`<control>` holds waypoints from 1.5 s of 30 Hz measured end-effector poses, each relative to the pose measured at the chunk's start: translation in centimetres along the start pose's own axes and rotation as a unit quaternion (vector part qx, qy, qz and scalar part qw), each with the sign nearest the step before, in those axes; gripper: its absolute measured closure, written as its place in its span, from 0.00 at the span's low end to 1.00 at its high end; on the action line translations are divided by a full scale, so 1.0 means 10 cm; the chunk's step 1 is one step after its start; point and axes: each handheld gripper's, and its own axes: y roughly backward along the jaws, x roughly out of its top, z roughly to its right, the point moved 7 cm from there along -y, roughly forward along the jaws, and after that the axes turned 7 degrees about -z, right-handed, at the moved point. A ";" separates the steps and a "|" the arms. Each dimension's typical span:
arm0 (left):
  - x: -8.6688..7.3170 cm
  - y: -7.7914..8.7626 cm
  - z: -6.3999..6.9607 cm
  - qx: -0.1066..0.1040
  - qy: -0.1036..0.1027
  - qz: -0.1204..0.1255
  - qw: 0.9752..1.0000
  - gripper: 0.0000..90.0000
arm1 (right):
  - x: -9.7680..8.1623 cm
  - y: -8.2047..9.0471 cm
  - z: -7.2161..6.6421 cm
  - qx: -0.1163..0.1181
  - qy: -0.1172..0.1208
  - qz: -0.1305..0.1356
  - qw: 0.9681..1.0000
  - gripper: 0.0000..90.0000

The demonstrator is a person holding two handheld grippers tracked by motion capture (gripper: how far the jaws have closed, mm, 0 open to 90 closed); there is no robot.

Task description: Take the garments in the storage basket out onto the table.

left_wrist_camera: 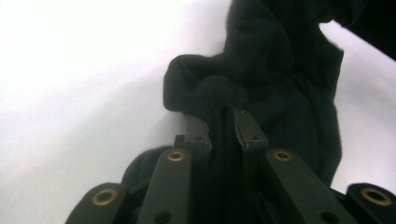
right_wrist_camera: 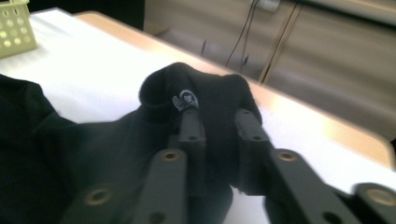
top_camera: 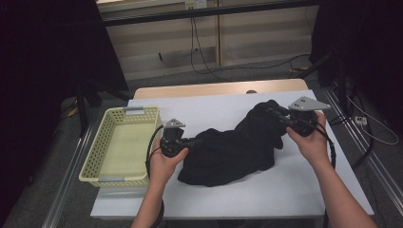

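Nothing legible — the small tag [right_wrist_camera: 186,101] on the black garment [right_wrist_camera: 93,154] is too blurred.

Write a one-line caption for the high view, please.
Two hand-held tongs, left and right, grip a black garment beside a yellow basket.

1. The garment [top_camera: 233,145] lay on the table [top_camera: 294,190], mid-table.
2. The basket [top_camera: 107,156] stood left of it at the table's left edge.
3. The left gripper [top_camera: 192,141] met its left end, and the right gripper [top_camera: 278,114] its far right end.
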 end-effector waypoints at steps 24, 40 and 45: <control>-0.08 -0.12 -0.06 0.029 -0.003 -0.022 0.999 0.80 | -0.66 -0.14 -1.08 0.136 0.020 -0.068 0.988 0.29; -0.09 -0.17 -0.06 0.040 -0.011 -0.033 0.999 0.81 | -0.69 -0.15 -1.81 0.236 0.072 -0.070 0.966 0.53; -0.08 -0.16 -0.09 0.048 -0.010 -0.024 0.999 0.81 | -0.76 -0.19 -2.05 0.255 0.097 -0.094 0.958 0.52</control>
